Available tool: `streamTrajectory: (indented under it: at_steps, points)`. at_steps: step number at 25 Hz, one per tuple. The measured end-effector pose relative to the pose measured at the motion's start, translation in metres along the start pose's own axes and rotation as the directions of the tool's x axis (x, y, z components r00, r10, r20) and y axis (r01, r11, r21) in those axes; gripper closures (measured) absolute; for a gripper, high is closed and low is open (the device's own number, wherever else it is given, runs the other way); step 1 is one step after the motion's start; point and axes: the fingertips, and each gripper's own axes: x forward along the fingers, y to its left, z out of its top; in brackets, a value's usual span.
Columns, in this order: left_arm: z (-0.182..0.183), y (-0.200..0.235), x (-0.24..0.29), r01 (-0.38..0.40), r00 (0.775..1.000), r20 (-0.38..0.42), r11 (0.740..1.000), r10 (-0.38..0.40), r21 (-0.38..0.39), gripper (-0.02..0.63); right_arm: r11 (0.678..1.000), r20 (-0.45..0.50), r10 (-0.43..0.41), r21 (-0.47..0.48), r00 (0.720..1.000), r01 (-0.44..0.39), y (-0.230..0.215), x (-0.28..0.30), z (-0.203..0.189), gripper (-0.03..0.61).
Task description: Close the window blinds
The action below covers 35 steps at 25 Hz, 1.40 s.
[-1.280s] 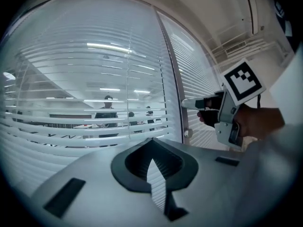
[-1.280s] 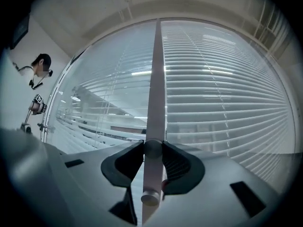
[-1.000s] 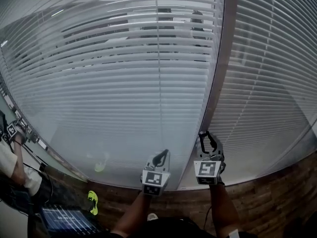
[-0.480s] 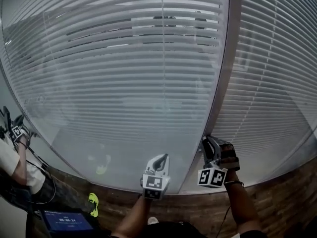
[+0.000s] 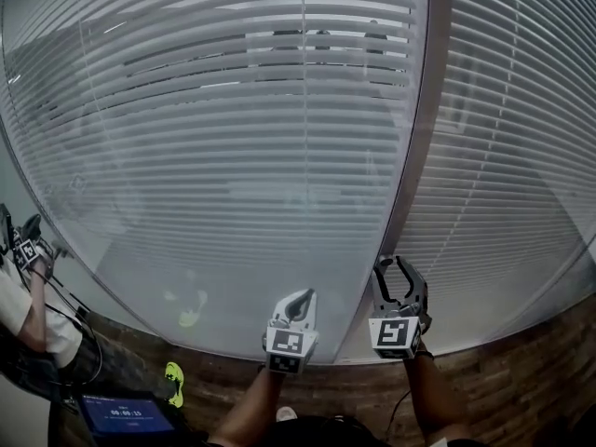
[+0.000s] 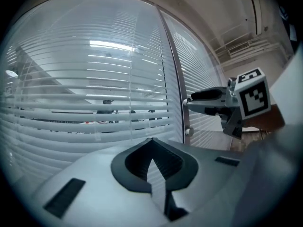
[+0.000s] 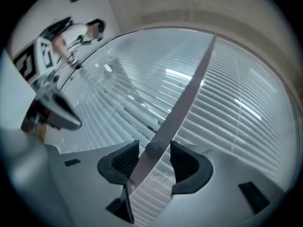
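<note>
Blinds (image 5: 233, 128) filled pretty much the whole head view, slats behind glass in two panes split by a grey upright frame post (image 5: 421, 128) that ran from the top down to the bottom, a bit right of the middle. The bit that mattered was a small round knob (image 7: 154, 149) low on that post. In the right gripper view, the right gripper (image 7: 155, 161) had just been opening its jaws and they stood wide apart. The knob sat right between the two dark ribbed fingers (image 7: 124, 161) with a little gap on each side, so neither pad looked to be pressing on it. The post ran diagonally through that same gap. In the head view that gripper was lower right of centre, up against the post. The left gripper (image 5: 296, 304) hung just beside it at lower centre, in front of the left pane. Its own view showed the jaws closed together with nothing in them. The tips were near the glass, but I couldn't tell if they touched. Another person (image 5: 23, 296) stood at the lower left edge.
</note>
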Motion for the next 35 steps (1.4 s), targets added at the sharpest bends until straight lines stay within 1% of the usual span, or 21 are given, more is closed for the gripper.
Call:
streamTrajectory:
  at_steps: [1, 2, 3, 4, 6, 7, 8, 10, 12, 14, 20, 21, 22, 23, 25, 26, 28, 30, 31, 33, 35]
  points:
    - [0.000, -0.001, 0.000, -0.002, 1.000, 0.000, 1.000, 0.002, -0.003, 0.621, 0.993, 0.012, -0.010, 0.120, 1.000, 0.008, -0.003, 0.002, 0.001, 0.393]
    - [0.002, -0.003, -0.001, -0.003, 1.000, 0.002, 1.000, 0.003, -0.008, 0.621, 0.972, 0.018, -0.023, 0.233, 1.000, 0.018, -0.006, 0.004, 0.001, 0.393]
    - [0.003, -0.005, -0.001, -0.001, 1.000, 0.004, 1.000, 0.001, -0.013, 0.621, 0.942, 0.015, -0.038, 0.334, 0.999, 0.031, -0.010, 0.007, 0.000, 0.393]
    - [0.004, -0.007, 0.000, 0.005, 1.000, 0.003, 1.000, -0.005, -0.013, 0.621, 0.904, 0.006, -0.053, 0.425, 0.999, 0.046, -0.014, 0.009, -0.002, 0.393]
    - [0.005, -0.012, 0.002, 0.025, 1.000, 0.001, 1.000, -0.025, -0.005, 0.621, 0.822, -0.028, -0.079, 0.564, 0.997, 0.081, -0.018, 0.010, -0.008, 0.393]
    - [0.006, -0.014, 0.003, 0.032, 0.999, 0.003, 0.999, -0.032, 0.001, 0.621, 0.791, -0.042, -0.085, 0.604, 0.996, 0.093, -0.019, 0.009, -0.012, 0.394]
    - [0.007, -0.015, 0.003, 0.036, 0.999, 0.004, 0.999, -0.036, 0.003, 0.621, 0.774, -0.046, -0.086, 0.625, 0.995, 0.096, -0.018, 0.008, -0.015, 0.393]
    - [0.008, -0.016, 0.003, 0.036, 0.999, 0.005, 0.999, -0.036, -0.001, 0.621, 0.771, -0.043, -0.090, 0.629, 0.995, 0.097, -0.014, 0.008, -0.018, 0.394]
    - [0.006, -0.013, 0.003, 0.030, 1.000, 0.005, 1.000, -0.030, 0.004, 0.621, 0.784, -0.039, -0.114, 0.610, 0.993, 0.114, -0.015, 0.007, -0.016, 0.400]
    - [0.006, -0.011, 0.001, 0.022, 1.000, 0.006, 1.000, -0.022, 0.002, 0.621, 0.800, -0.037, -0.126, 0.587, 0.991, 0.124, -0.016, 0.006, -0.013, 0.443]
    - [0.002, -0.010, 0.002, 0.018, 1.000, 0.001, 1.000, -0.018, -0.005, 0.621, 0.814, -0.041, -0.105, 0.571, 0.994, 0.110, -0.015, 0.007, -0.012, 0.449]
    - [0.004, -0.011, 0.002, 0.020, 1.000, -0.002, 1.000, -0.020, -0.005, 0.621, 0.822, -0.043, -0.102, 0.559, 0.994, 0.109, -0.015, 0.007, -0.011, 0.449]
    - [0.005, -0.012, 0.002, 0.022, 1.000, -0.004, 1.000, -0.022, -0.002, 0.621, 0.837, -0.045, -0.099, 0.536, 0.994, 0.107, -0.014, 0.007, -0.011, 0.449]
    - [0.007, -0.013, 0.002, 0.027, 1.000, -0.003, 1.000, -0.027, -0.001, 0.621, 0.864, -0.043, -0.097, 0.493, 0.994, 0.105, -0.013, 0.007, -0.010, 0.449]
    - [0.009, -0.016, 0.003, 0.036, 0.999, -0.005, 0.999, -0.036, -0.004, 0.621, 0.938, -0.030, -0.099, 0.330, 0.995, 0.104, -0.010, 0.008, -0.005, 0.449]
    - [0.007, -0.016, 0.003, 0.035, 0.999, -0.008, 0.999, -0.035, 0.000, 0.621, 0.965, -0.026, -0.098, 0.242, 0.995, 0.101, -0.009, 0.008, -0.003, 0.449]
    - [0.003, -0.016, 0.004, 0.032, 0.999, -0.011, 0.999, -0.032, 0.006, 0.621, 0.989, -0.034, -0.076, 0.124, 0.997, 0.080, -0.006, 0.008, -0.001, 0.450]
    - [0.001, -0.014, 0.004, 0.029, 0.999, -0.017, 1.000, -0.029, 0.004, 0.621, 0.998, -0.052, -0.067, 0.004, 0.996, 0.067, -0.003, 0.007, 0.000, 0.451]
    - [0.002, -0.013, 0.004, 0.027, 0.999, -0.019, 1.000, -0.026, 0.003, 0.621, 0.995, -0.053, -0.073, -0.074, 0.996, 0.069, -0.002, 0.007, -0.001, 0.451]
    - [0.006, -0.014, 0.004, 0.031, 0.999, -0.017, 1.000, -0.031, 0.002, 0.621, 0.972, -0.046, -0.078, -0.224, 0.996, 0.066, 0.000, 0.007, -0.003, 0.451]
    - [0.003, -0.015, 0.005, 0.034, 0.999, -0.017, 0.999, -0.034, 0.004, 0.621, 0.937, -0.047, -0.067, -0.347, 0.997, 0.046, 0.003, 0.007, -0.004, 0.451]
